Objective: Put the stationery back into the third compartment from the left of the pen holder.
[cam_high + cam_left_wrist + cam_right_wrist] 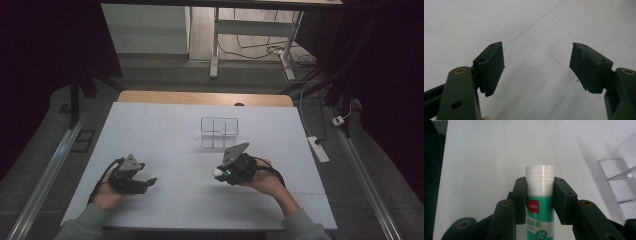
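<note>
A glue stick (539,202) with a white cap and a green label is clamped between the black jaws of my right gripper (540,200). In the high view that right gripper (220,173) hovers over the white table right of centre, and the glue stick's white cap (217,172) pokes out to the left. A clear plastic organiser (219,131) with dividers stands just beyond it. My left gripper (151,181) rests at the front left, pointing right. Its jaws stand wide apart with only bare table between them, as the left gripper view (537,67) shows.
The white board (165,130) covers a wooden table. A corner of the clear organiser (619,170) shows at the right of the right gripper view. Beyond the table are a white desk frame (215,45), floor cables and a power strip (318,148).
</note>
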`<action>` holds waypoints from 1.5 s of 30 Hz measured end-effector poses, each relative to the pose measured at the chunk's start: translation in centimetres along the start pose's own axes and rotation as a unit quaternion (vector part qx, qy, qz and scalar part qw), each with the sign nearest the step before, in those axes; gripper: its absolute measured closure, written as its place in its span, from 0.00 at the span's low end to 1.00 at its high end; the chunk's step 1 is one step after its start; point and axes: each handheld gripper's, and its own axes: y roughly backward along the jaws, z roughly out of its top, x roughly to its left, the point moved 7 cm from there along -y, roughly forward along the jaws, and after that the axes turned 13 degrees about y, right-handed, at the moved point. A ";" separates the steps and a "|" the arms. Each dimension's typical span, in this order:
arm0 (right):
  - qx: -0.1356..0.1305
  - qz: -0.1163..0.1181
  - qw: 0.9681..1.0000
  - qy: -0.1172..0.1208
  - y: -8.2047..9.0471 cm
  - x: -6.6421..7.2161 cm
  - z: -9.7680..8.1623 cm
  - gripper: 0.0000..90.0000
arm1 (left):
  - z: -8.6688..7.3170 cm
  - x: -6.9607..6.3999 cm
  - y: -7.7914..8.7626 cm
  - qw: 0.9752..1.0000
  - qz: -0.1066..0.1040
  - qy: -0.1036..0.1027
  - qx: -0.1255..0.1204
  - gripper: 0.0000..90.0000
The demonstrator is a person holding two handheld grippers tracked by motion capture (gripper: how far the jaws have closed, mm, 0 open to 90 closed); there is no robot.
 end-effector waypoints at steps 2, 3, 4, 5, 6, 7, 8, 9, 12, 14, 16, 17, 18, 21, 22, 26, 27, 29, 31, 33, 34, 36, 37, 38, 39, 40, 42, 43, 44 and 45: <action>-0.016 -0.011 1.000 -0.011 0.4 -0.3 0.1 0.72 | 0.0 0.0 0.0 1.000 0.000 0.000 0.000 0.31; -0.024 -0.015 0.999 -0.016 0.6 -0.5 0.2 0.72 | 0.0 0.1 0.0 1.000 0.000 0.001 -0.001 0.31; -0.031 -0.020 0.999 -0.020 0.9 -0.7 0.2 0.72 | 0.0 0.1 0.1 1.000 0.001 0.001 -0.002 0.31; -0.038 -0.025 0.999 -0.027 1.1 -0.8 0.3 0.72 | 0.1 0.1 0.1 1.000 0.002 0.002 -0.004 0.31; -0.041 -0.031 0.998 -0.031 1.3 -1.0 0.2 0.72 | 0.1 0.1 0.1 1.000 0.002 0.003 -0.005 0.31; -0.049 -0.036 0.997 -0.038 1.5 -1.2 0.3 0.72 | 0.1 0.2 0.2 1.000 0.002 0.003 -0.006 0.31; -0.055 -0.042 0.997 -0.045 1.7 -1.4 0.3 0.72 | 0.1 0.2 0.2 1.000 0.001 0.004 -0.006 0.31; -0.059 -0.048 0.996 -0.051 1.9 -1.5 0.3 0.72 | 0.1 0.2 0.2 1.000 0.002 0.005 -0.007 0.31; -0.074 -0.067 0.992 -0.072 2.5 -2.2 0.1 0.72 | 0.1 0.2 0.2 1.000 0.001 0.004 -0.006 0.31; -0.081 -0.077 0.990 -0.083 2.8 -2.5 0.0 0.72 | 0.1 0.2 0.1 1.000 0.001 0.003 -0.004 0.31; -0.079 -0.088 0.988 -0.094 3.1 -2.8 -0.2 0.72 | 0.1 0.1 0.1 1.000 0.001 0.003 -0.004 0.31; -0.080 -0.092 0.988 -0.099 3.2 -3.0 -0.3 0.72 | 0.1 0.1 0.1 1.000 0.001 0.003 -0.004 0.31; -0.081 -0.097 0.987 -0.102 3.3 -3.1 -0.4 0.71 | 0.1 0.1 0.1 1.000 0.000 0.003 -0.004 0.31; -0.084 -0.112 0.984 -0.113 3.5 -3.4 -0.5 0.71 | 0.1 0.2 0.1 1.000 -0.001 0.005 -0.004 0.31; -0.084 -0.115 0.983 -0.114 3.6 -3.5 -0.6 0.71 | 0.1 0.2 0.1 1.000 -0.001 0.005 -0.003 0.31; -0.095 -0.133 0.979 -0.126 4.1 -3.8 -0.6 0.71 | 0.1 0.2 0.1 1.000 -0.001 0.005 -0.003 0.31; -0.100 -0.137 0.977 -0.130 4.2 -4.0 -0.6 0.71 | 0.1 0.2 0.1 1.000 -0.001 0.005 -0.004 0.31; -0.107 -0.145 0.974 -0.139 4.5 -4.2 -0.6 0.71 | 0.1 0.2 0.1 1.000 -0.001 0.005 -0.004 0.31; -0.111 -0.150 0.972 -0.146 4.7 -4.4 -0.7 0.71 | 0.1 0.2 0.1 1.000 -0.001 0.004 -0.004 0.31; -0.112 -0.153 0.970 -0.152 4.8 -4.5 -0.9 0.71 | 0.1 0.2 0.1 1.000 -0.001 0.004 -0.004 0.31; -0.112 -0.155 0.969 -0.156 4.9 -4.6 -0.9 0.71 | 0.1 0.2 0.1 1.000 -0.001 0.004 -0.004 0.31; -0.110 -0.161 0.968 -0.161 5.0 -4.7 -1.1 0.71 | 0.0 0.2 0.1 1.000 0.000 0.004 -0.004 0.31; -0.112 -0.163 0.966 -0.166 5.0 -4.8 -1.2 0.71 | 0.0 0.2 0.1 1.000 0.000 0.004 -0.004 0.31; -0.113 -0.166 0.965 -0.169 5.1 -4.9 -1.2 0.71 | 0.0 0.2 0.1 1.000 -0.001 0.004 -0.004 0.31; -0.116 -0.169 0.964 -0.172 5.1 -5.0 -1.3 0.71 | 0.0 0.2 0.1 1.000 -0.001 0.004 -0.004 0.31; -0.116 -0.172 0.962 -0.175 5.2 -5.1 -1.3 0.71 | 0.0 0.2 0.1 1.000 -0.001 0.004 -0.003 0.31; -0.118 -0.181 0.960 -0.178 5.5 -5.3 -1.4 0.71 | 0.0 0.2 0.1 1.000 0.000 0.004 -0.002 0.31; -0.122 -0.188 0.958 -0.179 5.6 -5.4 -1.4 0.71 | 0.0 0.2 0.1 1.000 0.000 0.004 -0.002 0.31; -0.124 -0.191 0.957 -0.181 5.7 -5.5 -1.5 0.71 | 0.0 0.2 0.1 1.000 0.000 0.004 -0.002 0.30; -0.127 -0.194 0.956 -0.182 5.8 -5.6 -1.5 0.71 | 0.0 0.2 0.1 1.000 0.000 0.004 -0.002 0.30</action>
